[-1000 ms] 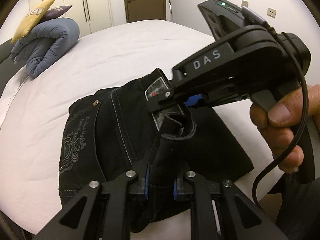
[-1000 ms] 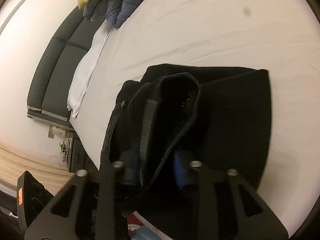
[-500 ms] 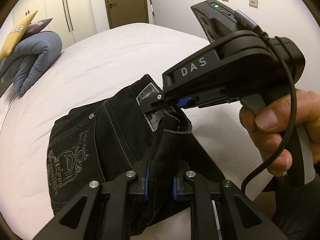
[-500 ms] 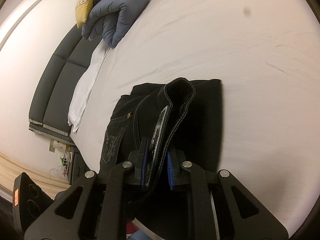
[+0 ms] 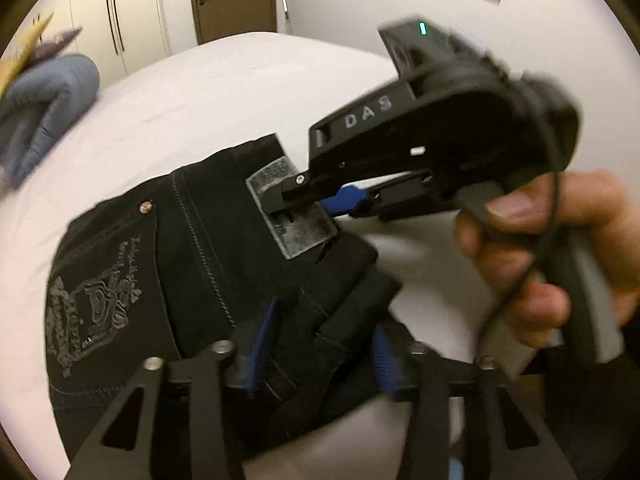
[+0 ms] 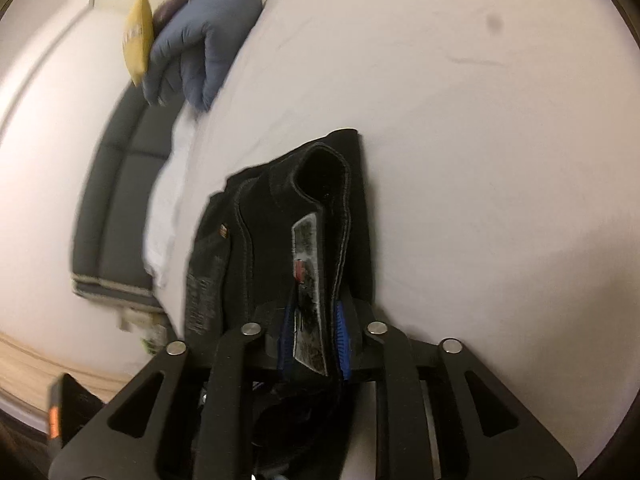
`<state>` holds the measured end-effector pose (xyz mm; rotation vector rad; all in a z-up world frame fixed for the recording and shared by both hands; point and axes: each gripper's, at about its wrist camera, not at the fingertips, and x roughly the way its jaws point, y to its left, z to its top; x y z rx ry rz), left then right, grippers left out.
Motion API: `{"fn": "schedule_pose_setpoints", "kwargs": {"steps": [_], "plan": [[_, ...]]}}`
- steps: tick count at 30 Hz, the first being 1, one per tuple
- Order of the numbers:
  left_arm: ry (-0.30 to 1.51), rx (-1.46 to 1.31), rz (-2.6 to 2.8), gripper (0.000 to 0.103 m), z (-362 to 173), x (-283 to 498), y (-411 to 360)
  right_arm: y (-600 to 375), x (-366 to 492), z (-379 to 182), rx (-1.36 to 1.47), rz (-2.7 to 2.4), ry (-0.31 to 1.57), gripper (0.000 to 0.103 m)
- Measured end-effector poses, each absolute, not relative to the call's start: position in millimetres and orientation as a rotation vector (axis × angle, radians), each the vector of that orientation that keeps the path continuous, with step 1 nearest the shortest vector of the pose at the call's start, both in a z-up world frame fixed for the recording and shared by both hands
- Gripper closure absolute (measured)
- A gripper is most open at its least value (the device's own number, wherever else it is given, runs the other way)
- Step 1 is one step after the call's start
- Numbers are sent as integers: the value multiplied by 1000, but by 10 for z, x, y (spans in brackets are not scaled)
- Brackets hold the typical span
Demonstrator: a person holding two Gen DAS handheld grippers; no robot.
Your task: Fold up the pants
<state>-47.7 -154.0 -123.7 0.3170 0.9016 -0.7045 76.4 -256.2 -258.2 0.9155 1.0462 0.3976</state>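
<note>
Both views smeared by motion blur; embroidered lettering on the back pocket (image 5: 90,312) unreadable, print on the waistband patch (image 5: 294,208) likewise. Lower half of the black jeans (image 5: 208,264) cut off behind the gripper frames at 6 o'clock in each view. Folded into a thick bundle and lying on the white bed (image 5: 224,92), waistband end raised toward the grippers. Blue-grey duvet (image 6: 200,52) and yellow cushion (image 6: 138,38) blurred at 10 o'clock in the right wrist view, half cropped at 9 o'clock in the left wrist view; dark headboard (image 6: 116,196) below them, streaked. Cupboard doors and brown door at 12 o'clock in the left wrist view, soft but recognisable.

Left gripper (image 5: 320,344) angled steeply down at the bundle, jaws just opened and standing apart, blue pads clear of the cloth on both sides, a fold of denim loose between them. Right gripper (image 6: 314,340) tilted down more gently, reaching in from 3 o'clock in the left wrist view, blue pads close on either side of the waistband at the patch, jaws lately easing wider; pads apparently against the cloth, grip hard to confirm through blur. Right hand (image 5: 560,256) wrapped around the handle, thumb on top, cable looping across the knuckles.
</note>
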Motion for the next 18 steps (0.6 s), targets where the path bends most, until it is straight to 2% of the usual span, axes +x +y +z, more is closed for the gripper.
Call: {"fn": "schedule_pose_setpoints", "kwargs": {"steps": [2,4,9,12,15,16,18], "plan": [[887,260,-735,39,-1092,-526,-1370,-2639,689,-2544,938,374,1032,76],[862,225,-743,37,-954,-556,-1169,-2741,580,-2429,913,300,1007,55],[867,113,-674,37,-796,-310,-581,-2744,371,-1943,922,355,862,56],[912,51,-609,40,-877,-34,-335,-2397,407,-1787,816,446,882,58],[1009,-20,-580,47,-1114,102,-203,-2035,441,-2073,709,415,1026,60],[1029,-36,-575,55,-1166,120,-156,-1978,435,-2218,679,382,1079,71],[1036,-58,-582,57,-1205,114,-82,-1971,288,-2363,675,383,1007,71]]}}
